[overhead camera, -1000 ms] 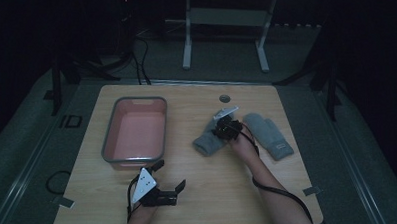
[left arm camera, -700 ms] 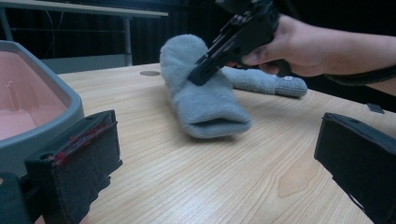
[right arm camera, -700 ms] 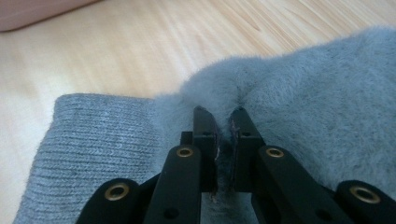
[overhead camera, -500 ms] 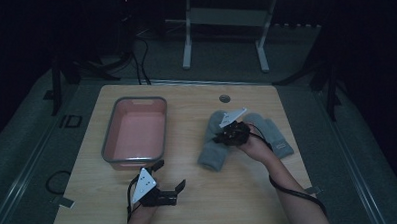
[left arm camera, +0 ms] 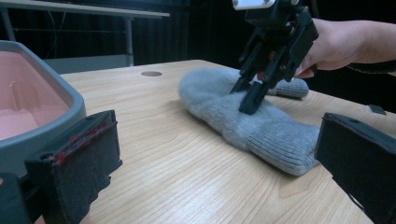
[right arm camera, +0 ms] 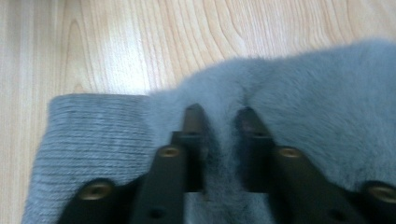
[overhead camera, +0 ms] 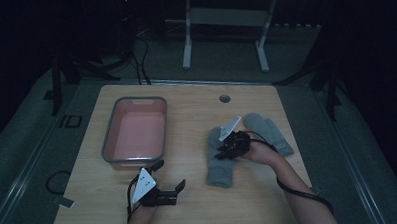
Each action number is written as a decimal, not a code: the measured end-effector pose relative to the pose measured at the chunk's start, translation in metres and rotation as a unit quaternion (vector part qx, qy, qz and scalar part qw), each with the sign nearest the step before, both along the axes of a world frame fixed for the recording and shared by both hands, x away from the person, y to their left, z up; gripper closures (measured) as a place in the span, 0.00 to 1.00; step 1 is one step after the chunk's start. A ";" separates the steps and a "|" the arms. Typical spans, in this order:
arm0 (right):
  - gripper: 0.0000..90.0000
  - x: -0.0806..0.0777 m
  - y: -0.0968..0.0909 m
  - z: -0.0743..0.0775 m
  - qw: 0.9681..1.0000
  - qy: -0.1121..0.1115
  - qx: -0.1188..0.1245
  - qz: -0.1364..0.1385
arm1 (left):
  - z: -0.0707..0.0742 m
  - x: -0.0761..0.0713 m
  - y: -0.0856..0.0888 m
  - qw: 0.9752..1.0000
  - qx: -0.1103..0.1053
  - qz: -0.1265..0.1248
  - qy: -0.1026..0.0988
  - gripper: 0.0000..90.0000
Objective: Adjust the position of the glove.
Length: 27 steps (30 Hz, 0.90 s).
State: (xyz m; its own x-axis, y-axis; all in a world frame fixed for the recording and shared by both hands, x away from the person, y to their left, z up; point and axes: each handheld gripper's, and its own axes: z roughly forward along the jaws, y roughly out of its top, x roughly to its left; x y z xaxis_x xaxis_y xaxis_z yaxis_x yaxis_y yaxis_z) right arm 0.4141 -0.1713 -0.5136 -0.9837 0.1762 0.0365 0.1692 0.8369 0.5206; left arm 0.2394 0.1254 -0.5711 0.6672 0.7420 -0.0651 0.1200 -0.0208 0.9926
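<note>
Grey mitten [overhead camera: 219,161] flat under right hand-held gripper [overhead camera: 225,151], jaws just opening.

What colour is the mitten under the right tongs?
Grey, a fuzzy body with a ribbed knit cuff; the mitten shows best in the left gripper view.

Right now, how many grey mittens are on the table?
2. One mitten lies right of the pink tray, under the right hand-held gripper. The second mitten lies beside it toward the table's right edge, partly hidden by the hand.
</note>
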 end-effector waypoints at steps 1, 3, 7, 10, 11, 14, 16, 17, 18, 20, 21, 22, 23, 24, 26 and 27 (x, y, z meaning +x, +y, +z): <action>0.64 0.000 -0.001 0.000 1.000 -0.003 -0.001 -0.009 | 0.000 0.000 0.000 1.000 -0.001 0.000 0.000 0.01; 0.58 0.000 -0.004 0.002 1.000 -0.003 0.008 -0.024 | 0.000 0.000 0.000 1.000 -0.002 0.001 -0.001 0.01; 0.58 -0.004 -0.009 0.005 0.998 0.003 0.019 -0.066 | 0.000 0.000 0.000 1.000 -0.003 0.001 -0.001 0.01; 0.72 -0.015 -0.016 0.000 0.992 -0.001 0.030 -0.119 | 0.000 -0.001 0.000 1.000 -0.001 0.001 -0.002 0.01; 0.76 -0.019 -0.018 -0.001 0.991 -0.005 0.035 -0.130 | 0.000 0.000 0.000 1.000 -0.001 0.001 -0.002 0.01; 0.83 -0.030 -0.022 -0.003 0.987 -0.016 0.050 -0.151 | 0.000 0.000 -0.001 1.000 -0.001 0.002 -0.002 0.01; 0.88 -0.035 -0.024 -0.003 0.985 -0.023 0.057 -0.163 | 0.000 0.000 -0.001 1.000 -0.001 0.002 -0.002 0.01; 0.95 -0.038 -0.025 -0.004 0.984 -0.020 0.061 -0.168 | 0.000 0.000 -0.001 1.000 -0.001 0.003 -0.002 0.01; 0.96 -0.040 -0.025 -0.004 0.984 -0.026 0.055 -0.169 | 0.000 0.000 -0.001 1.000 -0.001 0.002 -0.002 0.01; 0.99 -0.043 -0.026 -0.008 0.984 -0.022 0.047 -0.172 | 0.000 0.000 -0.001 1.000 -0.001 0.003 -0.002 0.01; 0.99 -0.044 -0.026 -0.010 0.983 -0.024 0.045 -0.174 | 0.000 0.000 -0.001 1.000 0.000 0.002 -0.002 0.01; 1.00 -0.045 -0.026 -0.013 0.983 -0.022 0.044 -0.177 | 0.000 0.000 -0.001 1.000 0.000 0.002 -0.002 0.01; 1.00 -0.045 -0.026 -0.015 0.983 -0.019 0.044 -0.176 | 0.000 0.000 -0.001 1.000 0.000 0.003 -0.002 0.01; 1.00 -0.045 -0.026 -0.017 0.984 -0.022 0.042 -0.171 | 0.000 0.000 -0.001 1.000 -0.001 0.003 -0.002 0.01; 1.00 -0.042 -0.027 -0.019 0.985 -0.021 0.040 -0.168 | 0.000 0.000 -0.001 1.000 -0.001 0.002 -0.001 0.01; 1.00 -0.040 -0.028 -0.020 0.985 -0.019 0.042 -0.169 | 0.000 0.000 -0.001 1.000 -0.001 0.003 -0.001 0.01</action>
State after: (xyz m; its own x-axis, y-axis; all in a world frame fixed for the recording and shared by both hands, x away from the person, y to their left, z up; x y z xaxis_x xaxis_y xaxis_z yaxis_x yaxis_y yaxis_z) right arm 0.3740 -0.1992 -0.5333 -0.8701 0.4920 0.0299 0.4106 0.6898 0.5963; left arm 0.2391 0.1248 -0.5712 0.6636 0.7453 -0.0648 0.1181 -0.0188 0.9928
